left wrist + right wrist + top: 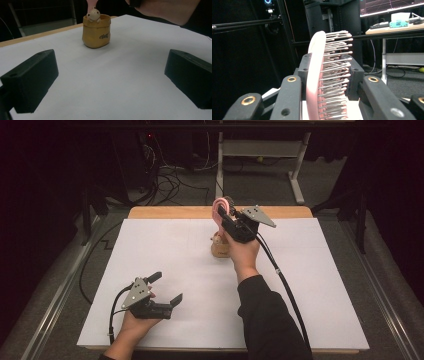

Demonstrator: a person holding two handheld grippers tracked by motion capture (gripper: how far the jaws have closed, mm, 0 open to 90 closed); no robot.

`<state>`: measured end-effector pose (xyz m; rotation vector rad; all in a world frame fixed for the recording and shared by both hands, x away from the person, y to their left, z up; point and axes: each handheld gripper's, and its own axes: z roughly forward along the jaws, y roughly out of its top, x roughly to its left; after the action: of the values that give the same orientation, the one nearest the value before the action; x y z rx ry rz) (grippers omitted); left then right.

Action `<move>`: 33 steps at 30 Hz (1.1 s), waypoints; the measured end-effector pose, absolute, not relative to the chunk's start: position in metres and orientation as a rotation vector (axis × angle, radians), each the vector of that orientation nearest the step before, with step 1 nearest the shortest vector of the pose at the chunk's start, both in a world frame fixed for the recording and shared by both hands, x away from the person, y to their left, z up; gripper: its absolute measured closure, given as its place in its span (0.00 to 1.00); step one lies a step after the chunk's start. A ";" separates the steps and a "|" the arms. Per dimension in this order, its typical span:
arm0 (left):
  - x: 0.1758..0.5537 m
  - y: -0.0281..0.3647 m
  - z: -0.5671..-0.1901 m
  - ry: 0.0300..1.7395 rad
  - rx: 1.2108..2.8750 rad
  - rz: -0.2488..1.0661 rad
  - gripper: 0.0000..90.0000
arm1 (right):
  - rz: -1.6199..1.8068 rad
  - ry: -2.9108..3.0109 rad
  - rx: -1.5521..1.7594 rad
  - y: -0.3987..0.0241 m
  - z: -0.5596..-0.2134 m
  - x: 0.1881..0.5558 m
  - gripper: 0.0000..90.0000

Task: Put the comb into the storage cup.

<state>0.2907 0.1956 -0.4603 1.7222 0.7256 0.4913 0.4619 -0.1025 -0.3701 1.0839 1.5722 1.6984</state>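
**Brush held above holder, handle end down**

Right gripper clenched on pink hairbrush, long axis near vertical, metal pins facing sideways. Tan sack-shaped holder sits directly below, near table's far edge, centre. Left gripper idle, jaws wide, near front-left corner, well apart.

A pot stands on the worktop, a little toward its far edge, near the middle of its width. The right gripper is just above and behind the pot, with a hairbrush upright between its jaws. The left gripper rests on the worktop at the near left, well apart from the pot, its jaws pointing toward it.
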 end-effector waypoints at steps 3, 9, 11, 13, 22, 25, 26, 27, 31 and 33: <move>0.291 0.196 -0.460 0.724 1.723 0.491 0.00 | 1.703 1.579 1.096 -0.103 -0.371 0.462 0.73; 0.291 0.195 -0.460 0.726 1.723 0.490 0.00 | 1.697 1.583 1.089 -0.102 -0.372 0.463 0.73; 0.291 0.196 -0.460 0.726 1.723 0.491 0.00 | 1.696 1.585 1.090 -0.102 -0.372 0.463 0.73; 0.291 0.196 -0.460 0.724 1.728 0.493 0.00 | 1.691 1.589 1.102 -0.103 -0.372 0.463 0.72; 0.291 0.195 -0.461 0.723 1.731 0.490 0.00 | 1.618 1.632 1.130 -0.110 -0.368 0.463 0.70; 0.291 0.194 -0.461 0.724 1.727 0.489 0.00 | 1.593 1.646 1.134 -0.114 -0.367 0.463 0.68; 0.291 0.194 -0.461 0.724 1.726 0.489 0.00 | 1.588 1.647 1.137 -0.114 -0.367 0.464 0.68; 0.291 0.194 -0.461 0.724 1.725 0.489 0.00 | 1.581 1.651 1.144 -0.116 -0.366 0.464 0.67; 0.291 0.194 -0.460 0.723 1.725 0.487 0.00 | 1.550 1.660 1.156 -0.119 -0.367 0.464 0.66; 0.291 0.195 -0.460 0.721 1.729 0.489 0.00 | 1.537 1.667 1.148 -0.119 -0.366 0.464 0.65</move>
<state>0.2912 0.1948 -0.4602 1.7287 0.7215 0.4893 0.4641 -0.1191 -0.3661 1.1482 1.6670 1.5374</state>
